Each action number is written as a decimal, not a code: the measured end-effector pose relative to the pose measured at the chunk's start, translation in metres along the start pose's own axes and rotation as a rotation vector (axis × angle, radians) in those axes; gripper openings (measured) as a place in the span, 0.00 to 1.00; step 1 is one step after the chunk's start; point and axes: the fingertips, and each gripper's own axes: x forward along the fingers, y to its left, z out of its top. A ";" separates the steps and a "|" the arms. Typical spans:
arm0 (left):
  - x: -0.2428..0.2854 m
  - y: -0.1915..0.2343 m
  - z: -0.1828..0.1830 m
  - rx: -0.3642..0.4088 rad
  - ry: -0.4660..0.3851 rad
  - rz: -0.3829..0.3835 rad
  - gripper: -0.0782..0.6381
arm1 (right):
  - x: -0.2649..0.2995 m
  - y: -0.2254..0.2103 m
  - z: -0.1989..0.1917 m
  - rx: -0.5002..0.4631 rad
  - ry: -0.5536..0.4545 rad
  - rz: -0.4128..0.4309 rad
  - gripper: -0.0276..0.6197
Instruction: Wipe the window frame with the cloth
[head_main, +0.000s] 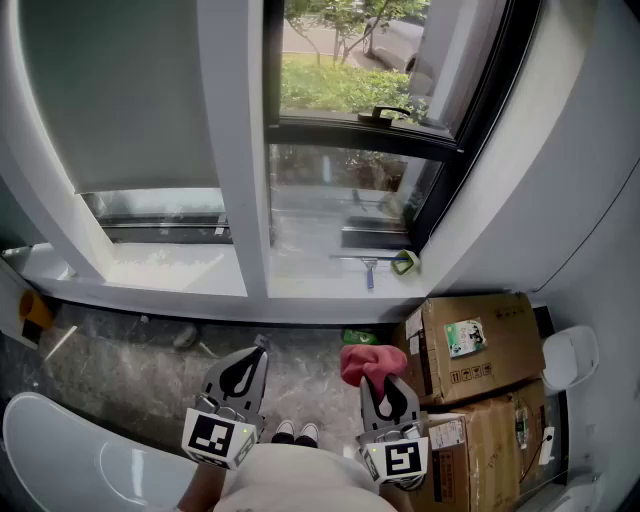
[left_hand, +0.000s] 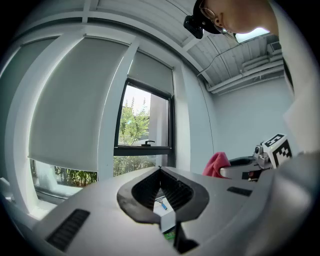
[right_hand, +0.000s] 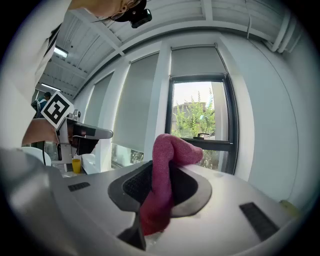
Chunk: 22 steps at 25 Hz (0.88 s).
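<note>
The right gripper (head_main: 384, 383) pinches the pink cloth (head_main: 366, 361). The left gripper (head_main: 256, 356) is squeezed closed on nothing. The window frame (head_main: 365, 134) sits at 12 o'clock, and boxes (head_main: 480, 345) crowd 3 o'clock.

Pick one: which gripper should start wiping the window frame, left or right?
Right. The right gripper is shut on the pink cloth and sits below the dark window frame. The left gripper is shut with nothing between its jaws, so it would likely need the cloth first.
</note>
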 end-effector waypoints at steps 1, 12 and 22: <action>0.000 0.000 0.000 -0.008 -0.002 -0.001 0.12 | 0.000 -0.001 0.001 -0.001 -0.002 0.001 0.19; 0.014 -0.010 0.003 -0.019 -0.009 -0.005 0.12 | 0.001 -0.012 -0.001 -0.002 0.006 0.024 0.19; 0.044 -0.026 -0.011 -0.014 0.014 -0.011 0.12 | 0.011 -0.036 -0.029 0.095 0.035 0.096 0.19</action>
